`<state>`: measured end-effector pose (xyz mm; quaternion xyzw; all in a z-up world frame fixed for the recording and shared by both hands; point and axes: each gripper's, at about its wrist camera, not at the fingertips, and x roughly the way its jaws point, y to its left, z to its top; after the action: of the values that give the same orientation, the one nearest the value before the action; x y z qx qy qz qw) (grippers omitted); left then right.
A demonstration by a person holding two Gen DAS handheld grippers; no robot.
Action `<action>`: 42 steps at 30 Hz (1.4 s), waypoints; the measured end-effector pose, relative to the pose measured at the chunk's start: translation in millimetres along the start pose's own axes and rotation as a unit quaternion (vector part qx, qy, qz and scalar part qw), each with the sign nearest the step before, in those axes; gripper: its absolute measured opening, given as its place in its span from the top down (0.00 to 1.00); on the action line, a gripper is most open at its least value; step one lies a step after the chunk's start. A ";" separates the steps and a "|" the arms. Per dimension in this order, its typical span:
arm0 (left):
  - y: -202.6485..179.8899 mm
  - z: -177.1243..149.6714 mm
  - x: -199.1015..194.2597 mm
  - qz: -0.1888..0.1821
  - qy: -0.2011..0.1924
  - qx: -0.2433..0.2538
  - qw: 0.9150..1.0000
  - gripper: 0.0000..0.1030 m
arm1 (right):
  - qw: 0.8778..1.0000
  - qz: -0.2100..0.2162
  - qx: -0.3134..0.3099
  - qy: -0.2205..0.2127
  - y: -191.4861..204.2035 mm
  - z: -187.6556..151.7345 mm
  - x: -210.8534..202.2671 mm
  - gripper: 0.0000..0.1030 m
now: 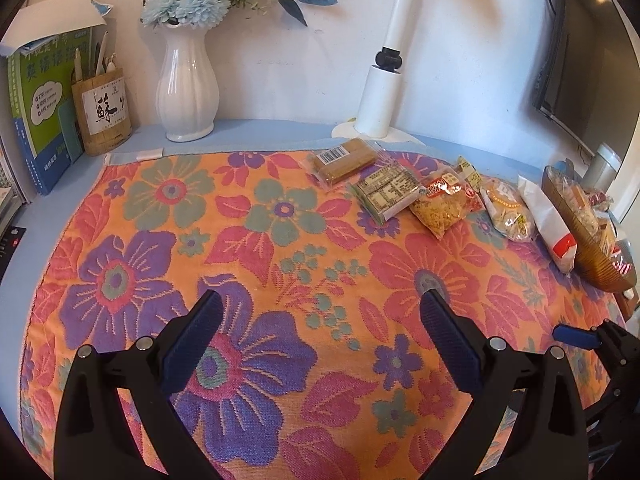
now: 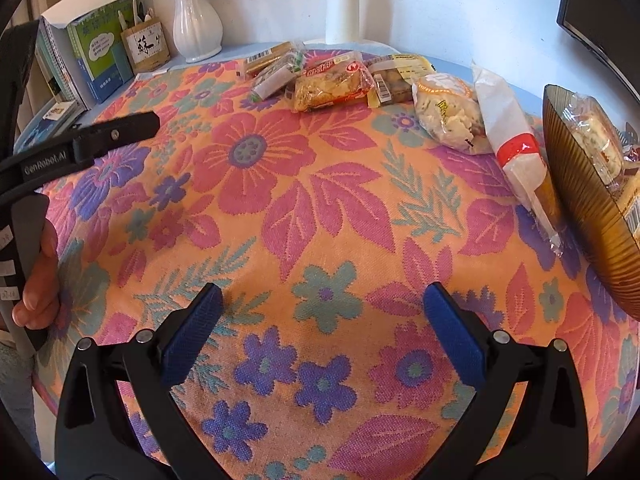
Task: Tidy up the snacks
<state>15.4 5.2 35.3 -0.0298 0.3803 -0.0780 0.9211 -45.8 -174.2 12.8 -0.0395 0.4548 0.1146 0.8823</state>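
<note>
Several wrapped snacks lie in a row at the far side of the flowered cloth point(image 1: 280, 240): a brown bar pack point(image 1: 342, 160), a green-edged pack point(image 1: 386, 192), a red and yellow crisp bag point(image 1: 444, 200), a round biscuit bag point(image 2: 448, 114) and a white and red stick pack point(image 2: 516, 148). An amber ribbed bowl point(image 2: 588, 216) at the right holds more snacks. My left gripper point(image 1: 322, 304) is open over the cloth, empty. My right gripper point(image 2: 322, 296) is open too, empty, well short of the snacks.
A white vase point(image 1: 188, 84) with blue flowers, a pen holder point(image 1: 102, 114) and books point(image 1: 44, 112) stand at the back left. A white lamp post point(image 1: 380, 96) rises behind the snacks. A dark monitor point(image 1: 560, 68) hangs at the right. A hand point(image 2: 40, 280) holds the left gripper.
</note>
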 end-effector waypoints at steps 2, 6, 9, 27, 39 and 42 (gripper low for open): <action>-2.6 -0.3 0.5 0.003 0.001 0.006 1.000 0.05 | 1.000 0.006 0.007 0.001 -2.7 -0.4 -0.5 0.03; -6.6 -1.2 0.4 0.011 -0.002 0.017 1.000 0.05 | 1.000 0.011 0.013 -0.001 -5.0 -0.9 -2.5 0.03; -6.8 -1.0 1.3 0.009 -0.001 0.019 1.000 0.05 | 1.000 0.006 0.009 0.002 -3.0 -0.9 -1.7 0.03; -1.1 -1.0 1.2 -0.002 0.002 0.001 1.000 0.05 | 1.000 0.003 0.007 0.005 -3.2 -0.7 0.2 0.03; -1.4 1.8 5.9 -0.014 0.024 0.001 1.000 0.05 | 1.000 0.003 0.006 0.004 -3.0 -1.0 -0.2 0.03; -2.6 13.7 7.2 -0.044 0.074 -0.002 0.996 0.05 | 1.000 0.004 0.005 0.005 -2.7 -1.3 -0.2 0.03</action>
<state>29.8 1.4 40.2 -0.0423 0.4462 -0.1193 0.8859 -46.2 -177.1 12.1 -0.0337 0.4603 0.1154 0.8796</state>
